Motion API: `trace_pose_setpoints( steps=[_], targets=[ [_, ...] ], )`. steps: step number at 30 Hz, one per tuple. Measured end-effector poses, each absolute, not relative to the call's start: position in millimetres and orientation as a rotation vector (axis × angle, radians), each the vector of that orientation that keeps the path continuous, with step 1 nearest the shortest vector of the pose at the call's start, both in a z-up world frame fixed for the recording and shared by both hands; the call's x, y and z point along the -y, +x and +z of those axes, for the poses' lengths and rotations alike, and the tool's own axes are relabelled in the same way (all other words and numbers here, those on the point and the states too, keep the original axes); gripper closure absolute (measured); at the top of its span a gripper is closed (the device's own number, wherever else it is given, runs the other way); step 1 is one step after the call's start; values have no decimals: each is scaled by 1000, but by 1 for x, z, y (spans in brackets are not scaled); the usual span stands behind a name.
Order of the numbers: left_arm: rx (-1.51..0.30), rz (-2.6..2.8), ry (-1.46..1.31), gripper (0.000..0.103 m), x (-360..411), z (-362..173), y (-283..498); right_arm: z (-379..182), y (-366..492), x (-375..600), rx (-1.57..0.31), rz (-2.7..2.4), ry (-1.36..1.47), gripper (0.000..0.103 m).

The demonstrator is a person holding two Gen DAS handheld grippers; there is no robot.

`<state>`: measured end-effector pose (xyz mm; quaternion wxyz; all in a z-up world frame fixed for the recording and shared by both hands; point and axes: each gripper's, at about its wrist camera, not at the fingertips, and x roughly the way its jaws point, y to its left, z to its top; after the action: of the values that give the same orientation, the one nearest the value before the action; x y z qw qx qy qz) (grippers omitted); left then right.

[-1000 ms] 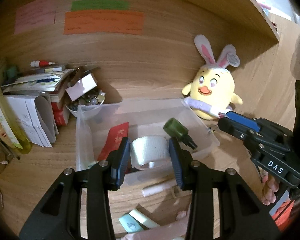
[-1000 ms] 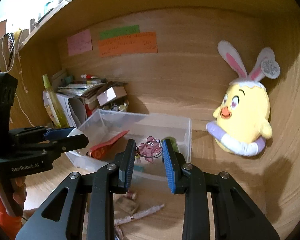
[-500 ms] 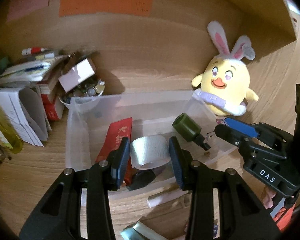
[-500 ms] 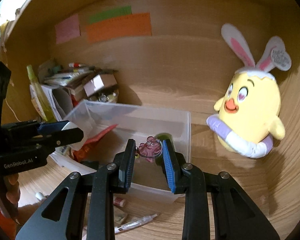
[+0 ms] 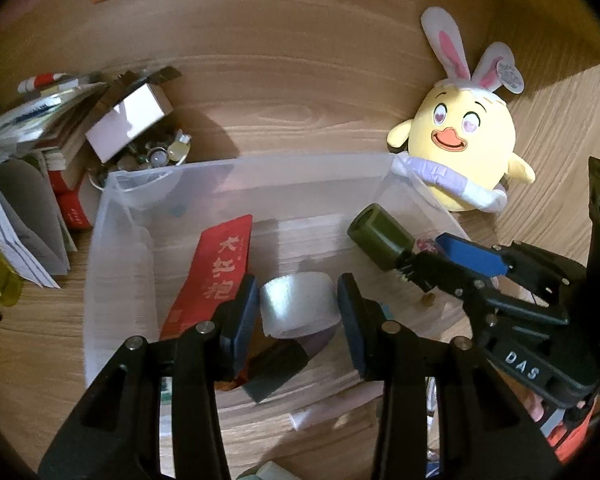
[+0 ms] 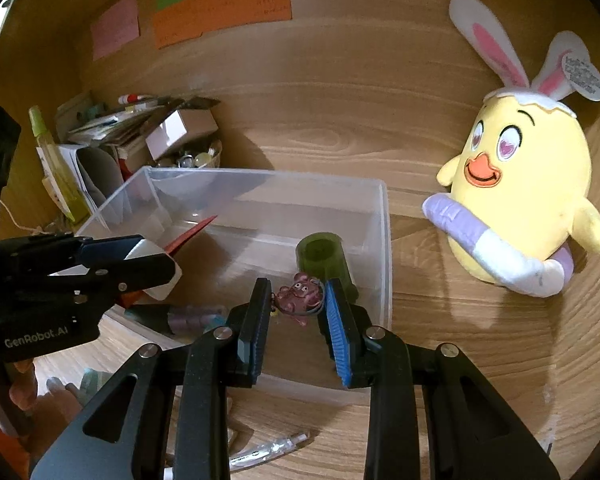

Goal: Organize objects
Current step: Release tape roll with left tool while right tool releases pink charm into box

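Observation:
A clear plastic bin (image 5: 100, 248) (image 6: 382, 240) stands on the wooden desk. My left gripper (image 5: 298, 304) is shut on a white tape roll (image 5: 298, 306) and hangs over the bin's near part. In the right wrist view that left gripper (image 6: 156, 266) comes in from the left with the roll (image 6: 156, 268). My right gripper (image 6: 296, 304) is shut on a small pink animal charm (image 6: 300, 298), over the bin's right end. The right gripper (image 5: 432, 264) shows at the right of the left wrist view. Inside the bin lie a red packet (image 5: 216, 268) and a dark green cylinder (image 5: 378, 240) (image 6: 326, 258).
A yellow chick plush with rabbit ears (image 5: 462, 160) (image 6: 528, 192) leans on the wall right of the bin. Books, papers and a bowl of small items (image 5: 156, 152) crowd the left. A pen (image 6: 268, 448) and other small things lie in front of the bin.
Both grippers have moved forward and down over the bin, each keeping its object. The bin and the plush now look closer.

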<state>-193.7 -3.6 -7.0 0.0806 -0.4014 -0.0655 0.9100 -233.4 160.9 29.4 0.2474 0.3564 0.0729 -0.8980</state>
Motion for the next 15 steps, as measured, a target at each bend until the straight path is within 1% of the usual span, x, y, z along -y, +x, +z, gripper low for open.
trace_pose_setpoints(
  steps=[5, 6, 8, 9, 15],
  targets=[
    [194, 2711, -1217, 63, 0, -10, -196, 25, -234, -155, -224, -2439, 983, 78],
    [192, 2713, -1216, 61, 0, -10, -196, 25, -234, -155, -225, -2441, 979, 78],
    [197, 2717, -1214, 50, 0, -10, -196, 25, -234, -154, -229, -2440, 978, 78],
    [203, 2726, -1208, 47, 1, -9, -195, 25, -234, -154, -228, -2441, 977, 77],
    [217, 2730, -1171, 46, 3, 1, -186, 25, -233, -153, -245, -2456, 981, 77]
  ],
)
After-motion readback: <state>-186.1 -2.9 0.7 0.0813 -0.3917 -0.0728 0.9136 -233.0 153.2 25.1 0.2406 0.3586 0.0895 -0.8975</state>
